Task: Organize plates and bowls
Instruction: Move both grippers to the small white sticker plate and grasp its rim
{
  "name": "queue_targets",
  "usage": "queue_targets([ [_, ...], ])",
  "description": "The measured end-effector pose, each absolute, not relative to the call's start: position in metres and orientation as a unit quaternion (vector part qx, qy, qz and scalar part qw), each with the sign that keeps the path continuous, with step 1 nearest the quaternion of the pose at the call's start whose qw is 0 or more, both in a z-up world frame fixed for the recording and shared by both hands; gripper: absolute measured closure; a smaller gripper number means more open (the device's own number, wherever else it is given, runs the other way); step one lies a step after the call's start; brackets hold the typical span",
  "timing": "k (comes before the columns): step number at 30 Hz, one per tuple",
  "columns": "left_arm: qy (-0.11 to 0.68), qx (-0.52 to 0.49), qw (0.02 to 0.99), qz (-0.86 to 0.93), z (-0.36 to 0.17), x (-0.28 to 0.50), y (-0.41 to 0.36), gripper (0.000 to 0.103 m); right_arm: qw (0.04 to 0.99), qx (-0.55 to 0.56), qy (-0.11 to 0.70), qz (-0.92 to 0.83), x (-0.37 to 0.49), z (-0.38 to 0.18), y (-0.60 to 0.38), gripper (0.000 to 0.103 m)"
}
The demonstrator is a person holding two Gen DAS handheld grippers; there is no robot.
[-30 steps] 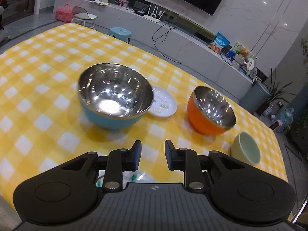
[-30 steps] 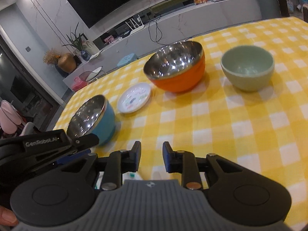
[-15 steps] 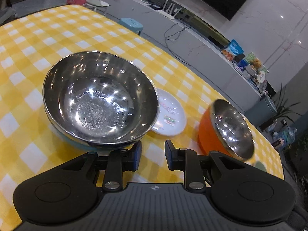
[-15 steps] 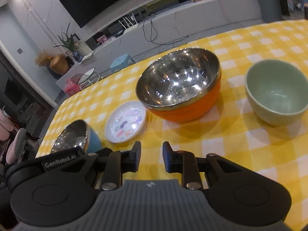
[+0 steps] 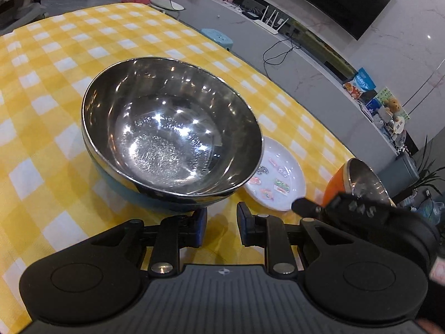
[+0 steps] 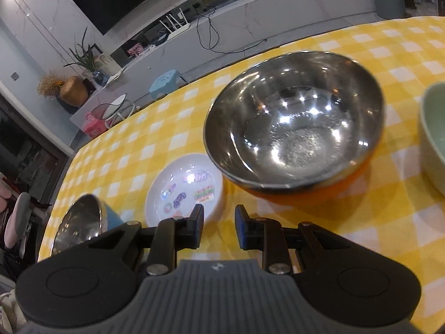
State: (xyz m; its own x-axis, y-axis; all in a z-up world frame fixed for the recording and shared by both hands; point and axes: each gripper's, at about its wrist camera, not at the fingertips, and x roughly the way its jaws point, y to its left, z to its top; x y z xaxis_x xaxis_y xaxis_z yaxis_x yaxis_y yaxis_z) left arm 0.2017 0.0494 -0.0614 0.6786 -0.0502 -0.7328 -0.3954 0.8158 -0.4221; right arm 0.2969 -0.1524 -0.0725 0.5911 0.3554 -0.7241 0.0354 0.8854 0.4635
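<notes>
Clearly the blue steel-lined bowl (image 5: 172,150), just left of the small white plate (image 5: 275,178), looks stiff, light and slick; its thin near rim is probably the place to pinch. The left gripper (image 5: 221,226) hovers just short of that rim, jaws a little apart and lately narrowing, holding nothing. The right gripper (image 6: 219,226), equally part-open and empty, faces the orange steel-lined bowl (image 6: 294,133) right of the plate. Counted: three bowls, including a pale green one (image 6: 434,136), and one plate.

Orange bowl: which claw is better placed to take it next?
Right. The right claw sits open just short of the orange bowl, whose near rim lies directly ahead. The left claw faces the blue bowl instead.
</notes>
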Motion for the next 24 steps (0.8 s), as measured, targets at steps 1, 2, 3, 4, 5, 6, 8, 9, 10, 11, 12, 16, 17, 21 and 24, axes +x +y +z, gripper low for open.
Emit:
queue_targets([
  [1, 0.389, -0.286, 0.87, 0.099, -0.062, 0.202, 0.049, 0.076, 0.865, 0.218, 0.444, 0.085, 0.3, -0.074, -0.15, 0.079],
  [2, 0.39, -0.285, 0.87, 0.098, -0.062, 0.202, 0.05, 0.076, 0.864, 0.217, 0.446, 0.081, 0.302, -0.075, -0.148, 0.079],
  [3, 0.391, -0.285, 0.87, 0.097, -0.063, 0.202, 0.05, 0.076, 0.865, 0.218, 0.444, 0.08, 0.303, -0.076, -0.146, 0.079],
  [4, 0.391, -0.287, 0.869, 0.096, -0.064, 0.203, 0.051, 0.076, 0.867, 0.216, 0.442, 0.078, 0.305, -0.076, -0.144, 0.079],
  [5, 0.391, -0.288, 0.869, 0.095, -0.064, 0.204, 0.052, 0.076, 0.868, 0.211, 0.443, 0.077, 0.306, -0.075, -0.142, 0.08],
  [6, 0.392, -0.288, 0.868, 0.095, -0.063, 0.204, 0.052, 0.076, 0.869, 0.208, 0.444, 0.076, 0.306, -0.074, -0.14, 0.083],
  [8, 0.393, -0.292, 0.867, 0.094, -0.063, 0.205, 0.053, 0.076, 0.868, 0.203, 0.448, 0.076, 0.308, -0.074, -0.137, 0.097],
  [9, 0.394, -0.293, 0.866, 0.093, -0.063, 0.205, 0.054, 0.076, 0.868, 0.201, 0.448, 0.076, 0.309, -0.074, -0.137, 0.098],
  [10, 0.394, -0.295, 0.866, 0.092, -0.064, 0.205, 0.054, 0.076, 0.869, 0.199, 0.447, 0.075, 0.308, -0.074, -0.137, 0.099],
  [11, 0.395, -0.296, 0.865, 0.091, -0.063, 0.206, 0.055, 0.076, 0.87, 0.196, 0.446, 0.073, 0.307, -0.073, -0.137, 0.1],
  [12, 0.395, -0.298, 0.864, 0.091, -0.063, 0.206, 0.055, 0.076, 0.872, 0.194, 0.444, 0.072, 0.306, -0.071, -0.137, 0.102],
  [16, 0.394, -0.31, 0.861, 0.087, -0.064, 0.205, 0.059, 0.076, 0.878, 0.181, 0.439, 0.069, 0.294, -0.063, -0.142, 0.103],
  [17, 0.394, -0.311, 0.861, 0.085, -0.063, 0.205, 0.059, 0.076, 0.879, 0.176, 0.438, 0.067, 0.29, -0.061, -0.144, 0.103],
  [21, 0.403, -0.304, 0.86, 0.07, -0.065, 0.206, 0.055, 0.075, 0.877, 0.168, 0.445, 0.068, 0.274, -0.059, -0.154, 0.103],
  [24, 0.406, -0.29, 0.864, 0.067, -0.065, 0.204, 0.052, 0.075, 0.87, 0.177, 0.455, 0.069, 0.261, -0.06, -0.163, 0.103],
])
